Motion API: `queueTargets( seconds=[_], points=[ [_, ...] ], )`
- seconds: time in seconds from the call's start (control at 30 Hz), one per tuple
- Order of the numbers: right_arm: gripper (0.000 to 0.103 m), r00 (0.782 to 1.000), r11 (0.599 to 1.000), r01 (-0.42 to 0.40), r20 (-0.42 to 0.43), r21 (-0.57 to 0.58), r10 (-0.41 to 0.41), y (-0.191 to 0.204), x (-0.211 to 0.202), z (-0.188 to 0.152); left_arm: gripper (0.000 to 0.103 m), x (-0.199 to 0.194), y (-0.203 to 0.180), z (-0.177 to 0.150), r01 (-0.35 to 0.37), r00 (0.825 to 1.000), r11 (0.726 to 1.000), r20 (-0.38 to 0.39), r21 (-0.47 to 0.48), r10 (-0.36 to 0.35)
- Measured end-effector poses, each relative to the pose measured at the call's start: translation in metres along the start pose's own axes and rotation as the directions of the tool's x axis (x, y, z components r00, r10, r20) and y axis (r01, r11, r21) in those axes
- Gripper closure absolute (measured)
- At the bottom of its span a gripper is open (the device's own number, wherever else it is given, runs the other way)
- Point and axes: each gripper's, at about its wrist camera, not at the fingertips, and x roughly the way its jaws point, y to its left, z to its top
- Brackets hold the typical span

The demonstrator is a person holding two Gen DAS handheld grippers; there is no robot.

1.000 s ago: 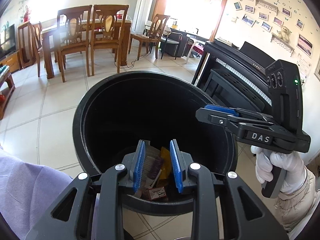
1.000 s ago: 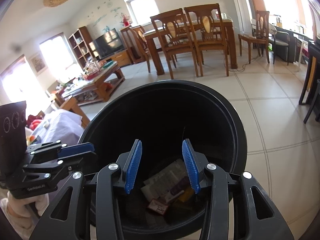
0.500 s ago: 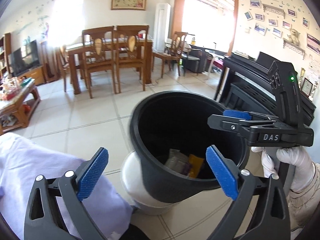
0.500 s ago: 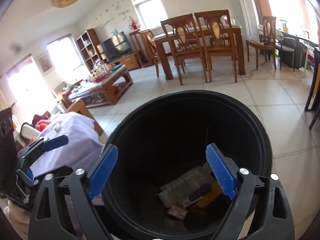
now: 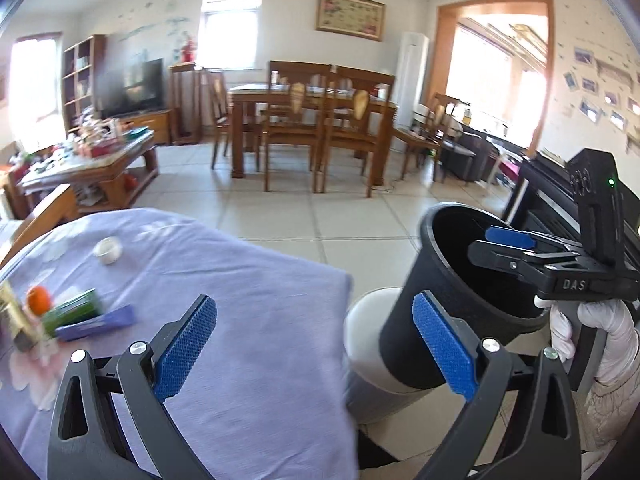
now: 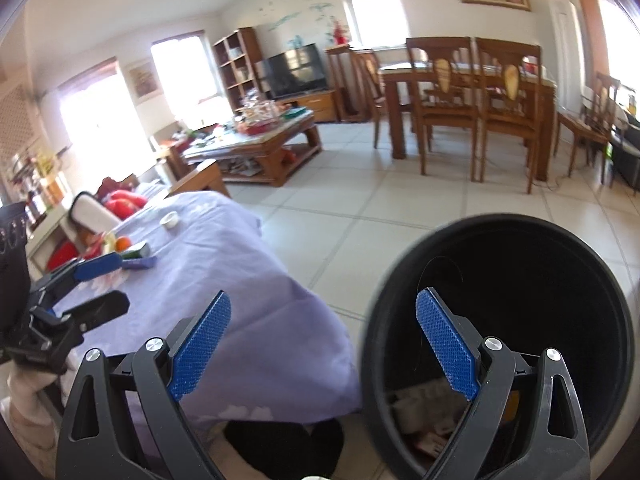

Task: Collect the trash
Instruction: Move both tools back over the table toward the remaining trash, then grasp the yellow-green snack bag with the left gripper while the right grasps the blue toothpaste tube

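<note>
Both claws gaped wide beside the black bin

Left wrist view: the left claw point(image 5: 314, 354) stood spread wide and empty, over the edge of the purple-clothed desk point(image 5: 248, 292); the black bin point(image 5: 452, 304) sat tilted just right of that desk, with wrappers point(image 5: 86, 316) far left on the cloth. Right wrist view: the right claw point(image 6: 322, 346) was spread wide, empty, its right finger over the bin point(image 6: 500, 320), paper trash point(image 6: 424, 404) at the bottom.

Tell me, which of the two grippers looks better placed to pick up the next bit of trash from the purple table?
Probably the left gripper. It is open and faces the purple tablecloth, nearer the purple packet and green packet. The right gripper, also open, sits by the black bin, farther from them.
</note>
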Motion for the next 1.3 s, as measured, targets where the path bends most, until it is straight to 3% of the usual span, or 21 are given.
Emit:
queueTargets(
  seconds=[0.27,0.5,0.67,0.8,0.87,0.93,1.13,1.3],
  points=[
    [0.011,0.995,0.99,-0.095,-0.023,-0.108,0.093,0.088,0.041,0.019,0.005,-0.037,0.078,-0.01,-0.11,0.993,0.987,0.024,-0.119,0.114],
    [0.011,0.984,0.968,-0.176,-0.071,-0.179,0.165,0.156,0.081,0.026,0.005,-0.062,0.154,-0.029,-0.194,0.979,0.946,0.009,-0.259,0.204],
    [0.011,0.973,0.941,-0.221,-0.13,-0.258,0.192,0.202,0.114,0.031,0.005,-0.076,0.207,-0.039,-0.235,0.969,0.897,-0.024,-0.374,0.244],
    [0.011,0.961,0.891,-0.263,-0.185,-0.369,0.207,0.237,0.139,0.032,0.005,-0.081,0.242,-0.047,-0.281,0.958,0.852,-0.078,-0.442,0.276],
    [0.021,0.949,0.86,-0.295,-0.229,-0.416,0.214,0.254,0.153,0.031,0.005,-0.079,0.261,-0.048,-0.301,0.953,0.827,-0.113,-0.475,0.282],
    [0.026,0.939,0.84,-0.323,-0.26,-0.436,0.227,0.265,0.164,0.033,0.005,-0.074,0.272,-0.048,-0.315,0.949,0.811,-0.137,-0.493,0.285],
    [0.027,0.909,0.799,-0.389,-0.334,-0.458,0.251,0.284,0.2,0.04,0.005,-0.059,0.301,-0.05,-0.347,0.938,0.769,-0.214,-0.537,0.274],
    [0.027,0.888,0.755,-0.422,-0.398,-0.502,0.232,0.294,0.227,0.034,0.005,-0.043,0.322,-0.051,-0.401,0.915,0.724,-0.284,-0.561,0.287]
  ],
)
